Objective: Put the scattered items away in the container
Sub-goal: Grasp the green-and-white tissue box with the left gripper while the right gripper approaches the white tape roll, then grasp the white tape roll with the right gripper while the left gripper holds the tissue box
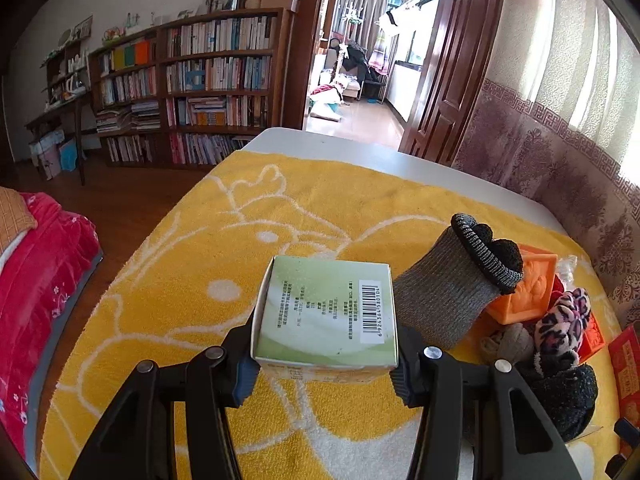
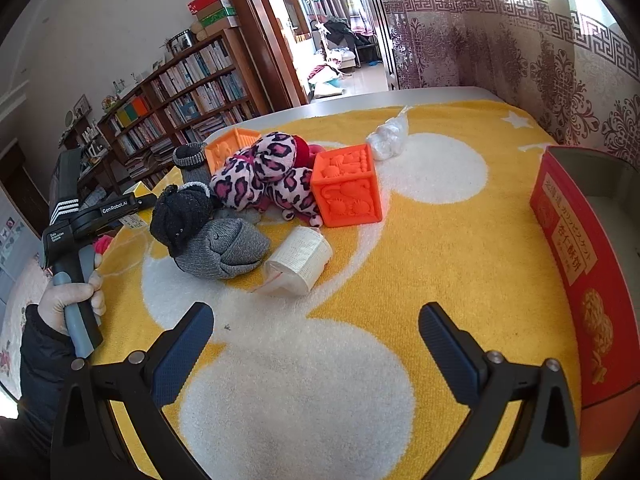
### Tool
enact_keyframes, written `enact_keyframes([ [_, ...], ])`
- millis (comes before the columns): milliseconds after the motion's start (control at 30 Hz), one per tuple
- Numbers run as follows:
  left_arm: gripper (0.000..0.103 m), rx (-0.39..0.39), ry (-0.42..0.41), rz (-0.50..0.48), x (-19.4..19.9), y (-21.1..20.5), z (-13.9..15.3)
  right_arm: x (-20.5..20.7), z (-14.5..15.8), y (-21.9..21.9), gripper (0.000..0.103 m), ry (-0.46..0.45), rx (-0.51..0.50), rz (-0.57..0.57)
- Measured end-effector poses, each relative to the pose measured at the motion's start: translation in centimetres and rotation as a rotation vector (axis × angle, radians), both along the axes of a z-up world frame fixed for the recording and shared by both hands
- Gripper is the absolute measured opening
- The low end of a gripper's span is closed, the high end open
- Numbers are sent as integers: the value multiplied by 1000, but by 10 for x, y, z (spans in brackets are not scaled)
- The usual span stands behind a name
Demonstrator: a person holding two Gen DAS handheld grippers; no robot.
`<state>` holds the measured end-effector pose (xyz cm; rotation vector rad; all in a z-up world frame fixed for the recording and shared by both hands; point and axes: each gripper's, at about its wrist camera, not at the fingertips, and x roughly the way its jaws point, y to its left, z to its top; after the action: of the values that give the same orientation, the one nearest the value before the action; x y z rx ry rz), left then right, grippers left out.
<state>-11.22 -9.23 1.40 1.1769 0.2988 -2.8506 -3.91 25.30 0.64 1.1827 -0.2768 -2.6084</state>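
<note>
My left gripper [image 1: 324, 364] is shut on a green and white cardboard box [image 1: 326, 312] and holds it above the yellow towel [image 1: 200, 280]. Right of it lie a grey sock [image 1: 444, 292], an orange cube [image 1: 528, 292], a pink leopard sock [image 1: 560, 320] and a black sock [image 1: 568, 396]. My right gripper [image 2: 316, 332] is open and empty above the towel [image 2: 440, 240]. Ahead of it lie a white gauze roll [image 2: 298, 266], a grey sock [image 2: 224, 252], a black sock [image 2: 180, 216], pink leopard socks [image 2: 260, 176], two orange cubes [image 2: 348, 190] and a white bag [image 2: 388, 140]. The red container box [image 2: 576, 248] stands at the right.
The towel covers a white table [image 1: 360, 152] beside a patterned curtain [image 2: 520, 48]. A bookshelf [image 1: 192, 80] and a doorway stand beyond the table. A red bed [image 1: 36, 280] lies at the left. The gloved hand with the left gripper's handle [image 2: 76, 280] shows in the right wrist view.
</note>
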Motion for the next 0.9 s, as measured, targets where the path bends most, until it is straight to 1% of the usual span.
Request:
enact_keyframes([
  [67,54,10,10,-19,3,3,3,-6,2,-3,102,-4,-8,-11],
  [167,54,21,20,-40,4,7,5,-15,3,-13,98,-10,26,-25],
  [267,54,30,26,-57,7,10,6,-29,-3,-21,85,-53,37,-34],
  [333,54,37,28,-69,9,12,7,-38,-10,-25,73,-93,32,-34],
  [567,55,49,34,-88,12,14,8,-56,-30,-34,62,-162,38,-31],
  [667,54,47,28,-93,11,16,7,-57,-32,-35,53,-156,61,-33],
  [700,54,46,26,-95,11,17,6,-57,-32,-34,48,-156,64,-34],
  [833,54,44,24,-96,11,18,4,-52,-29,-27,43,-142,32,-42],
  [900,54,42,24,-98,11,19,4,-48,-25,-23,43,-126,22,-45],
])
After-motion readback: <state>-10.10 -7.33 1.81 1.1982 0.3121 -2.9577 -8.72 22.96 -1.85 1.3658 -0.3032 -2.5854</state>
